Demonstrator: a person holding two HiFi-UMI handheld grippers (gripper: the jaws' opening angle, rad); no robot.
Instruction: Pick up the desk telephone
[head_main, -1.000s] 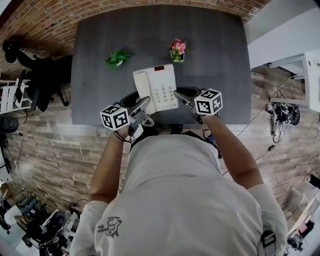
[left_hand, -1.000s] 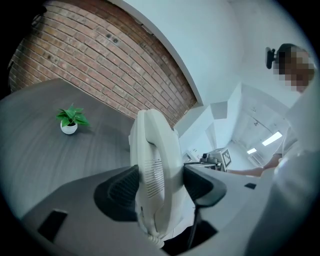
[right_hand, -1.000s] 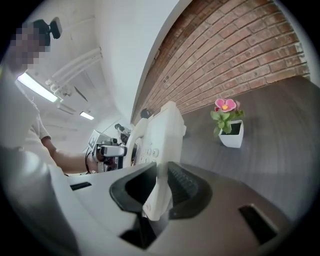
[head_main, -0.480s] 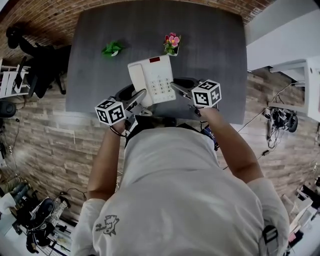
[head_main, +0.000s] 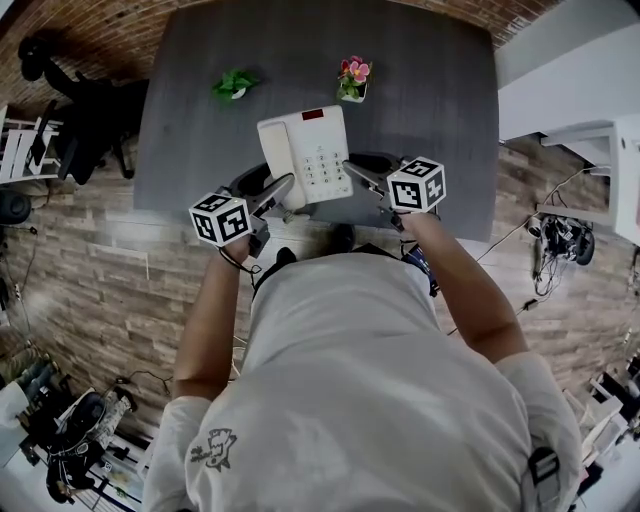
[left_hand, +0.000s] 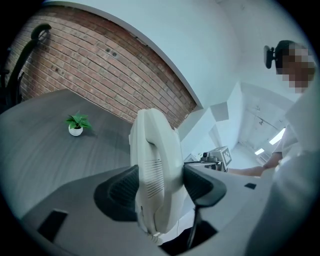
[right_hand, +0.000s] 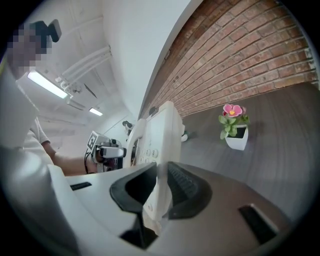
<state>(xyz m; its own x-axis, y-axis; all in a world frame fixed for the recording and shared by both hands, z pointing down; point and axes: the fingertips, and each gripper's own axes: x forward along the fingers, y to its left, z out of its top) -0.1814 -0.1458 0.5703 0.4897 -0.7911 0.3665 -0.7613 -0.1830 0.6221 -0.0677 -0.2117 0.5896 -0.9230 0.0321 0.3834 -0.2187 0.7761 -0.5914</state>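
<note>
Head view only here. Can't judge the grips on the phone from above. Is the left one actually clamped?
Observer: Yes. In the left gripper view, the left gripper is shut on the telephone at its handset side, with a pad pressed to each face.
Operator: And the right?
Observer: The right gripper pinches the thin edge by the keypad, and its jaws stand far narrower than the left's.
Operator: Anything close ahead of the right one?
Observer: Only the pink flower pot. It stands on the table further back, clear of the phone.
</note>
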